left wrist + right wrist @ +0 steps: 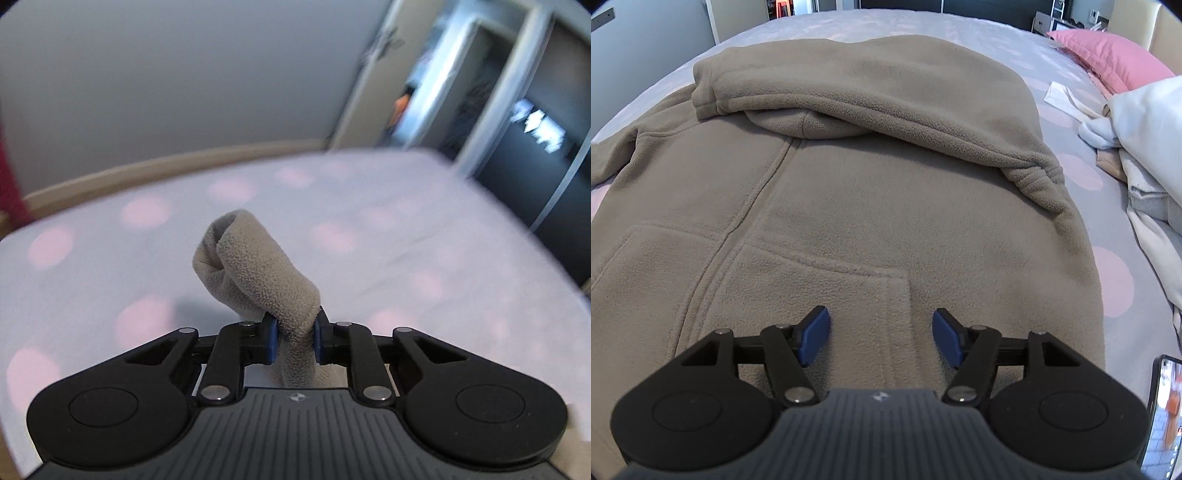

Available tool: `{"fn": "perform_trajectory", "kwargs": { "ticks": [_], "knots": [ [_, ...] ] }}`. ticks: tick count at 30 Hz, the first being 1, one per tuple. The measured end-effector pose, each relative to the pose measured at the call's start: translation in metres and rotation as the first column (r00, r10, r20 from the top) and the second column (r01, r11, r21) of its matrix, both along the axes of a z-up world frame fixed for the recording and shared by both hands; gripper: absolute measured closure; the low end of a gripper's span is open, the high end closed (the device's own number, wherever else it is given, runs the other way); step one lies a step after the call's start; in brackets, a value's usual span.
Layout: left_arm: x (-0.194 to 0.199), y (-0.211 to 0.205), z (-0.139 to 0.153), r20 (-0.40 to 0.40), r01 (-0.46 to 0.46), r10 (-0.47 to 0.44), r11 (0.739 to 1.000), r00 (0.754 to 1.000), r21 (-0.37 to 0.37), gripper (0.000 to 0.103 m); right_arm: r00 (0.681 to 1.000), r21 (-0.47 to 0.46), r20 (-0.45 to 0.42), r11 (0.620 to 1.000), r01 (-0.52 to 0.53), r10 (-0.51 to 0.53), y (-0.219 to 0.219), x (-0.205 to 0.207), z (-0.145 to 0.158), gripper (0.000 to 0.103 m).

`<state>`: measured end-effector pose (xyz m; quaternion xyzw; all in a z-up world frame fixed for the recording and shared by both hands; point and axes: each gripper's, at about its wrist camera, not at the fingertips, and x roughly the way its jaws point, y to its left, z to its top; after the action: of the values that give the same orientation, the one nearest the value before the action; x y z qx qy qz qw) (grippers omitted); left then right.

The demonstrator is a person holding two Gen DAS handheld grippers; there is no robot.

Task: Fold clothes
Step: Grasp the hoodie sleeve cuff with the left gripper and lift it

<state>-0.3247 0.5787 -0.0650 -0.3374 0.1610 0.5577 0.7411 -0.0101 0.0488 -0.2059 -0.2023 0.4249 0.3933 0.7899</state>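
Observation:
A taupe fleece jacket lies flat on the bed, front up, with pockets near me and one sleeve folded across the chest. My right gripper is open and empty, just above the jacket's lower front by a pocket edge. My left gripper is shut on a fold of the same taupe fleece, which sticks up past the blue pads above the bed sheet. Which part of the jacket it holds is hidden.
The bed sheet is lilac with pink dots. A pile of white and beige clothes and a pink pillow lie at the right. A phone sits at the lower right. A wall and doorway stand beyond the bed.

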Motion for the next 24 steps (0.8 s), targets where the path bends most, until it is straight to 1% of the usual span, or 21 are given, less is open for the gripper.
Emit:
{"fn": "perform_trajectory", "kwargs": {
  "ticks": [2,5,8,11,13,16,19,24],
  "knots": [
    [0.015,-0.013,0.023,0.026,0.053,-0.054,0.997,0.998,0.06,0.088,1.0,-0.017,-0.013,1.0,0.005,-0.005,0.002,0.001,0.001,0.036],
    [0.04,-0.033,0.053,0.043,0.141,-0.147,0.981,0.988,0.13,0.089,0.999,-0.044,-0.029,0.999,0.018,-0.019,0.007,0.003,0.002,0.032],
    [0.071,-0.053,0.08,0.022,0.242,-0.25,0.953,0.968,0.182,0.089,0.999,-0.053,-0.038,0.998,0.026,-0.028,0.008,0.003,0.003,0.032],
    [0.102,-0.07,0.107,0.017,0.317,-0.329,0.922,0.944,0.222,0.089,0.998,-0.052,-0.053,0.998,0.041,-0.044,0.008,0.004,0.006,0.032],
    [0.125,-0.077,0.124,0.006,0.359,-0.371,0.902,0.929,0.241,0.089,0.997,-0.061,-0.059,0.997,0.04,-0.044,0.009,0.005,0.01,0.032],
    [0.158,-0.08,0.143,0.003,0.403,-0.418,0.878,0.908,0.259,0.09,0.998,-0.052,-0.06,0.998,0.032,-0.035,0.009,0.004,0.016,0.032],
    [0.195,-0.081,0.156,0.011,0.442,-0.461,0.857,0.887,0.266,0.09,0.996,-0.02,-0.081,1.0,0.023,-0.024,0.009,0.004,0.023,0.031],
    [0.262,-0.105,0.168,-0.046,0.528,-0.537,0.806,0.843,0.266,0.09,0.995,0.034,-0.097,0.999,0.013,-0.009,0.01,0.006,0.034,0.031]
  ]
}}
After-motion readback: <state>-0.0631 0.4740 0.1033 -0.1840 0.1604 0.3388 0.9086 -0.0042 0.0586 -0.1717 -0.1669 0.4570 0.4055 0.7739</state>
